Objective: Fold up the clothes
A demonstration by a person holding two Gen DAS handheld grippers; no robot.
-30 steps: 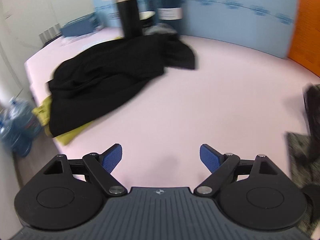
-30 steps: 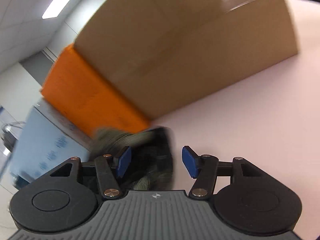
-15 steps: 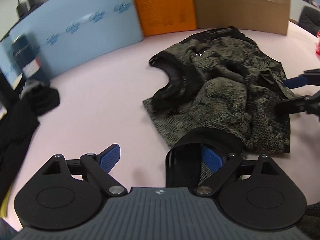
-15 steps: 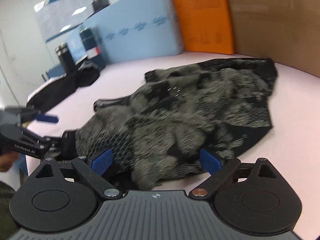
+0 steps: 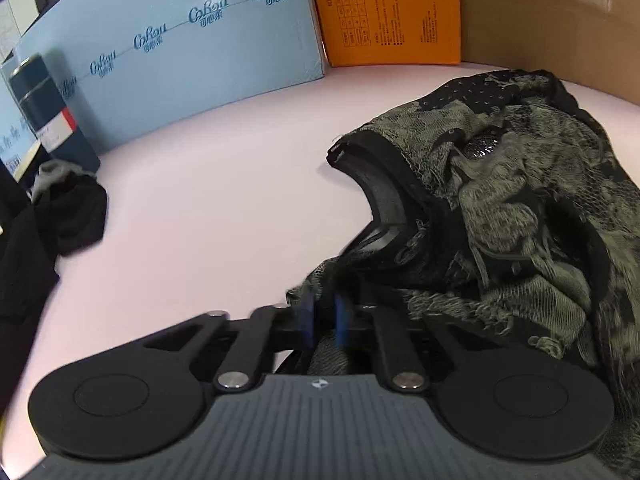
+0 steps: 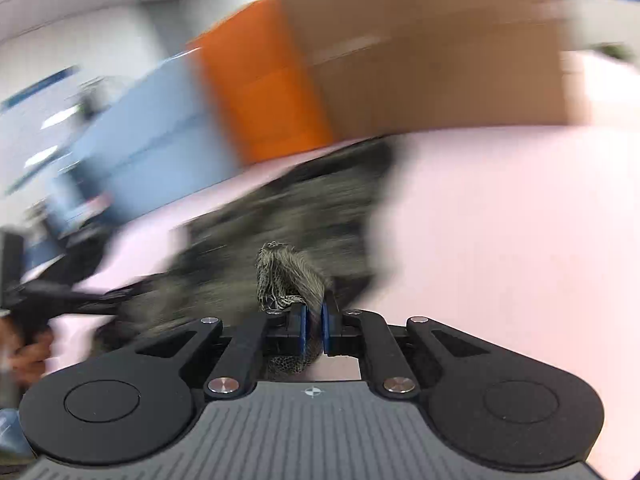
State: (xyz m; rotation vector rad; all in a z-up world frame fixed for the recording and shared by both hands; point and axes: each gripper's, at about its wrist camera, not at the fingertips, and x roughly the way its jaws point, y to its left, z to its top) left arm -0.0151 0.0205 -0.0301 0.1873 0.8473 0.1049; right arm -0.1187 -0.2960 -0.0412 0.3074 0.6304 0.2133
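Now your left gripper [image 5: 324, 322] is closing its blue pads on the near edge of the green lace garment [image 5: 520, 208], cloth caught between them. Your right gripper [image 6: 313, 330] is pinched on a bunched fold of the same garment (that view is badly blurred). It lies crumpled on the pink table [image 5: 224, 208], near the orange box [image 5: 388, 12].
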